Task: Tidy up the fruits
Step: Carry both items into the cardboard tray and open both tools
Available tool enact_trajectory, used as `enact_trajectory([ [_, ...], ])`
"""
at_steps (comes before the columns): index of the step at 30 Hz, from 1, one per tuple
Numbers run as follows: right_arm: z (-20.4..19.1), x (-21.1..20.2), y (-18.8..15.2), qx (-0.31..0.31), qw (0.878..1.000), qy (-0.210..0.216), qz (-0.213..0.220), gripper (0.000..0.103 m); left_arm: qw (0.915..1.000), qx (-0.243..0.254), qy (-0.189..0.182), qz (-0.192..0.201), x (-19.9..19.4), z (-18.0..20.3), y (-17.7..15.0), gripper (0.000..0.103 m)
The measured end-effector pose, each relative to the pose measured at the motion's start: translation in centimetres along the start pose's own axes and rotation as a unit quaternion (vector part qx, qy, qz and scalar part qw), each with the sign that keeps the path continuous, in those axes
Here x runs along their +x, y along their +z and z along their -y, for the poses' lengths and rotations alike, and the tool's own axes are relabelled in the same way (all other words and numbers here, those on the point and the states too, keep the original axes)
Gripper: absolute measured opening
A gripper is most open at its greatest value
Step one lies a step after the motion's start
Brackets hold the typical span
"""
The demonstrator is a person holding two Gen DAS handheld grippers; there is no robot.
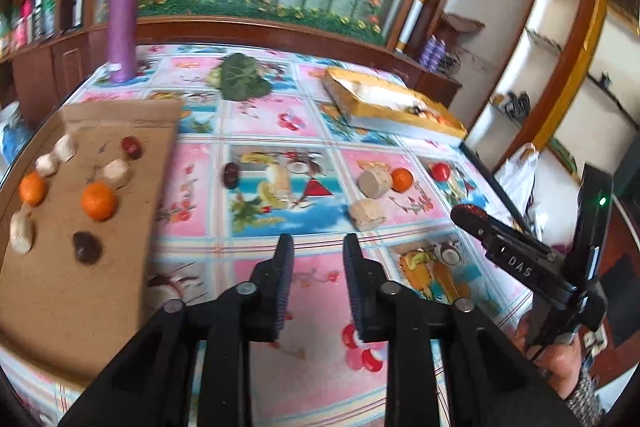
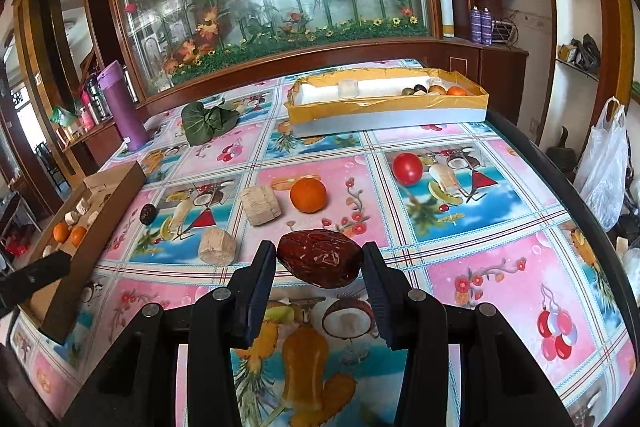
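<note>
Wrinkled red date (image 2: 320, 259) pinched between jaws of right hand-held gripper (image 2: 319, 265), held above tabletop (image 2: 500, 267). Left hand-held gripper (image 1: 317, 283) spread, holding nothing, hovering over tabletop near cardboard tray (image 1: 80, 287). Tray already holds two oranges, pale chunks, dark dates. Yellow-rimmed box (image 2: 384, 113) at far side holds several fruits at one end. Left loose on tabletop: orange (image 2: 307, 195), tomato (image 2: 407, 168), dark date (image 2: 147, 214), two pale chunks (image 2: 262, 205). Sorting looks roughly half finished.
</note>
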State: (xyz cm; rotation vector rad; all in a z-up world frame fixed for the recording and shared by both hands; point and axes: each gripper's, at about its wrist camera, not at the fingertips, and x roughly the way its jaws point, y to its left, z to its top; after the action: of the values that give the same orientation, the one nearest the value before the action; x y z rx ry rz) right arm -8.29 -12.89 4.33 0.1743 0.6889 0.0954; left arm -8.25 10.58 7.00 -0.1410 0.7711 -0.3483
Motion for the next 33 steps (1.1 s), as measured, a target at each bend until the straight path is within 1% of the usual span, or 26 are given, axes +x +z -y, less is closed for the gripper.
enact_trajectory([
  [1,0.3,-0.1,0.1,0.007,1.0,0.004,-0.002,0.048,0.9999,0.016,-0.003,-0.004,0.7,0.8,0.3,0.043],
  [2,0.7,-0.1,0.1,0.016,1.0,0.006,-0.004,0.048,0.9995,0.031,-0.004,-0.007,1.6,1.6,0.5,0.048],
  [3,1.1,-0.2,0.1,0.025,1.0,0.009,-0.006,0.048,0.9985,0.053,0.002,-0.015,3.1,2.6,0.9,0.048],
  [5,1.8,-0.4,0.0,0.045,0.999,0.021,-0.014,0.048,0.9964,0.077,0.012,-0.033,5.2,3.7,1.2,0.048],
  [6,2.1,-0.6,-0.1,0.051,0.998,0.029,-0.017,0.048,0.9954,0.083,0.011,-0.048,6.6,4.2,1.3,0.048],
  [8,2.3,-0.9,-0.3,0.049,0.998,0.034,-0.021,0.048,0.994,0.08,0.012,-0.074,9.3,4.5,1.4,0.048],
  [9,2.2,-1.0,-0.3,0.045,0.998,0.035,-0.023,0.048,0.9936,0.078,0.015,-0.081,10.2,4.5,1.4,0.048],
  [12,2.2,-1.2,-0.2,0.033,0.998,0.037,-0.028,0.048,0.9926,0.076,0.013,-0.094,12.3,4.9,1.3,0.048],
  [14,2.4,-1.1,-0.1,0.03,0.998,0.037,-0.032,0.048,0.9924,0.082,0.015,-0.09,12.5,5.3,1.3,0.048],
  [15,2.4,-1.0,-0.1,0.031,0.998,0.037,-0.033,0.048,0.9922,0.082,0.017,-0.092,12.5,5.5,1.3,0.045],
  [16,2.5,-1.0,-0.1,0.033,0.998,0.038,-0.035,0.048,0.9921,0.082,0.016,-0.093,12.4,5.4,1.3,0.036],
  [17,2.5,-0.9,-0.1,0.034,0.998,0.038,-0.036,0.048,0.992,0.082,0.014,-0.095,12.3,5.4,1.3,0.036],
  [21,2.0,-1.1,-0.2,0.03,0.998,0.041,-0.037,0.048,0.9935,0.073,0.016,-0.085,10.4,5.1,1.2,0.036],
  [23,1.4,-1.3,-0.3,0.024,0.998,0.042,-0.036,0.048,0.9952,0.063,0.006,-0.075,8.6,4.7,1.1,0.036],
  [27,-0.5,-2.0,-0.2,0.007,0.998,0.053,-0.034,0.048,0.9983,0.032,-0.014,-0.046,3.2,3.0,0.7,0.036],
  [28,-1.2,-2.2,-0.3,0.001,0.998,0.057,-0.034,0.048,0.9989,0.025,-0.013,-0.038,1.9,2.2,0.6,0.036],
  [29,-2.0,-2.3,-0.2,-0.006,0.997,0.062,-0.034,0.048,0.9994,0.016,-0.009,-0.028,0.4,1.3,0.5,0.036],
  [30,-2.9,-2.4,-0.2,-0.013,0.997,0.068,-0.034,0.048,0.9999,0.003,0.001,-0.015,-1.5,-0.1,0.3,0.036],
  [31,-3.7,-2.4,-0.2,-0.02,0.996,0.075,-0.035,0.048,0.9999,-0.006,0.01,-0.007,-2.6,-1.1,0.1,0.036],
  [33,-6.0,-2.5,-0.3,-0.039,0.994,0.092,-0.038,0.048,0.9983,-0.033,0.047,0.008,-5.0,-4.3,-0.3,0.036],
])
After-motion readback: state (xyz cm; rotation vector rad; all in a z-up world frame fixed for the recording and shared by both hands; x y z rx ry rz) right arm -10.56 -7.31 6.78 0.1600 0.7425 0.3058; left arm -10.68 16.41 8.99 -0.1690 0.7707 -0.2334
